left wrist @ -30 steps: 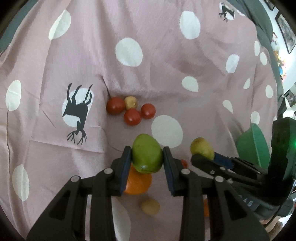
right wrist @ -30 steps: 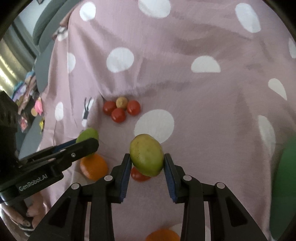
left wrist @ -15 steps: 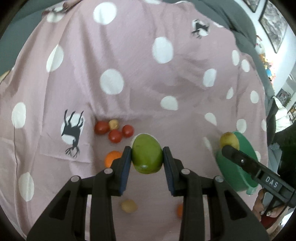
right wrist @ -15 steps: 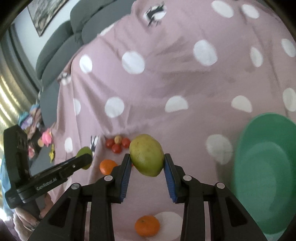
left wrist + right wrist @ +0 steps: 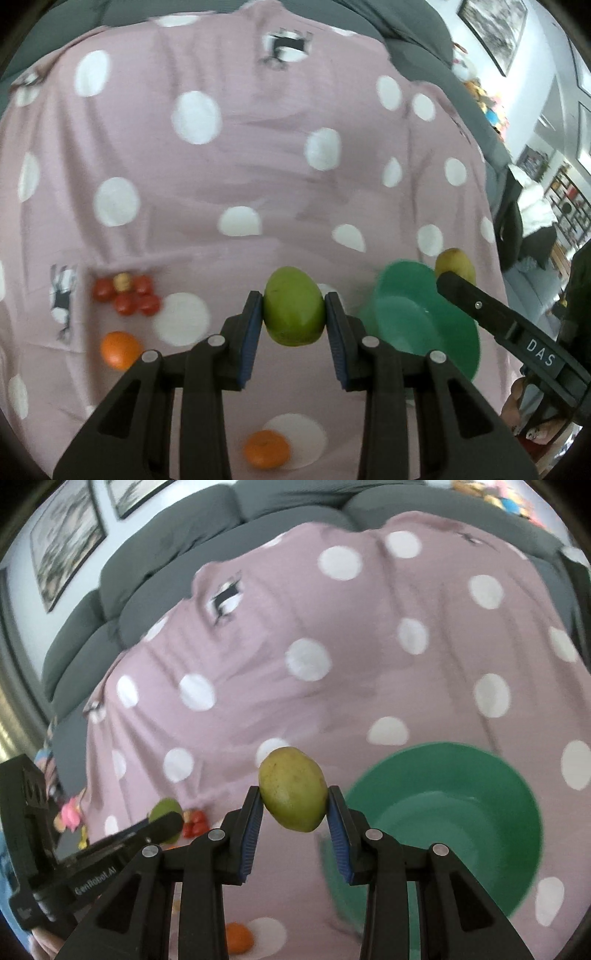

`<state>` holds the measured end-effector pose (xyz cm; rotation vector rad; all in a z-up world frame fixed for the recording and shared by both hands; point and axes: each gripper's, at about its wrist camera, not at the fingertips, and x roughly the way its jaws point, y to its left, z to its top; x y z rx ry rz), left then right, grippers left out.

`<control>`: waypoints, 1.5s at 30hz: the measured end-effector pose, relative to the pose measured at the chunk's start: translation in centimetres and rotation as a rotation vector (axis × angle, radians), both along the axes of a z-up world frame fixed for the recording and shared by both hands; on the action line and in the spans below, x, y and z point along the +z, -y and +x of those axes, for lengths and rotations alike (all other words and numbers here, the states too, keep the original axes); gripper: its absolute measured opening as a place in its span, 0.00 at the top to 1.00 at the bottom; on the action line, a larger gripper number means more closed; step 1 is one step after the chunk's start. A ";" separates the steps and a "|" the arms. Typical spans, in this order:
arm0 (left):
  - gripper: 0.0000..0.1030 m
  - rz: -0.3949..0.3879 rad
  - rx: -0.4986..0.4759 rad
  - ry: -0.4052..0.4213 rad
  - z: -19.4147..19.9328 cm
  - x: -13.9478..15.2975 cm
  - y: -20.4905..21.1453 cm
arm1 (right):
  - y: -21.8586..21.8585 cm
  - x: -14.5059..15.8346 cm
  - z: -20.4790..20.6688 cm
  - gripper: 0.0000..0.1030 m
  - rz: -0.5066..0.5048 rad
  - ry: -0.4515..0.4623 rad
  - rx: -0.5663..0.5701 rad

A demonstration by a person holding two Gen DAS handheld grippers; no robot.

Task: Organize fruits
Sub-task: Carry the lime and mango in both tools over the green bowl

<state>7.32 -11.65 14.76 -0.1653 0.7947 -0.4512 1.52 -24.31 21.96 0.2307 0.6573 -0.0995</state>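
My left gripper (image 5: pixel 294 319) is shut on a green mango (image 5: pixel 294 306), held above the pink dotted cloth. My right gripper (image 5: pixel 293 805) is shut on a yellow-green mango (image 5: pixel 293 788), held just left of the green bowl (image 5: pixel 461 775). In the left wrist view the bowl (image 5: pixel 417 332) lies to the right, with the right gripper's finger (image 5: pixel 498 325) and its mango (image 5: pixel 454 262) over its far rim. In the right wrist view the left gripper's finger (image 5: pixel 122 838) and its mango (image 5: pixel 166 808) show at the left.
Several red tomatoes and a small brown fruit (image 5: pixel 125 293) cluster at the left on the cloth (image 5: pixel 258 166). One orange (image 5: pixel 119 349) lies below them and another (image 5: pixel 266 448) near the front. A grey sofa back (image 5: pixel 221 528) rises behind the cloth.
Both grippers have risen and moved right with their mangoes. The green bowl has come closer in both views, and the fruit pile has shrunk away to the left.
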 end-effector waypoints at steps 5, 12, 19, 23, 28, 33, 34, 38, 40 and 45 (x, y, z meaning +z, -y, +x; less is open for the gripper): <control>0.67 0.000 -0.054 -0.007 0.5 -0.1 3.8 | 3.0 0.4 -1.0 0.64 0.034 0.019 -0.074; 0.67 0.004 -0.132 -0.013 0.7 -0.3 8.6 | 6.7 0.9 -3.3 0.64 0.042 0.039 -0.199; 0.67 0.021 -0.189 -0.027 0.7 -1.3 12.3 | 8.8 0.4 -3.6 0.64 0.057 0.019 -0.260; 0.67 0.046 -0.212 -0.029 0.5 -2.0 13.9 | 9.5 0.0 -3.7 0.64 0.058 0.005 -0.287; 0.67 0.064 -0.234 -0.041 0.3 -2.8 15.5 | 10.5 -0.4 -4.0 0.64 0.053 -0.012 -0.322; 0.67 0.084 -0.250 -0.052 0.1 -3.6 16.5 | 11.2 -1.0 -3.9 0.64 0.052 -0.042 -0.345; 0.67 0.088 -0.252 -0.053 0.1 -3.7 16.8 | 11.3 -1.1 -3.9 0.64 0.052 -0.045 -0.348; 0.67 0.101 -0.266 -0.058 0.0 -4.2 17.5 | 11.5 -1.6 -3.8 0.64 0.055 -0.061 -0.349; 0.67 0.105 -0.271 -0.060 0.0 -4.3 17.8 | 11.5 -1.7 -3.7 0.64 0.052 -0.072 -0.355; 0.67 0.119 -0.286 -0.064 -0.2 -4.7 18.4 | 11.8 -2.0 -3.4 0.64 0.050 -0.084 -0.358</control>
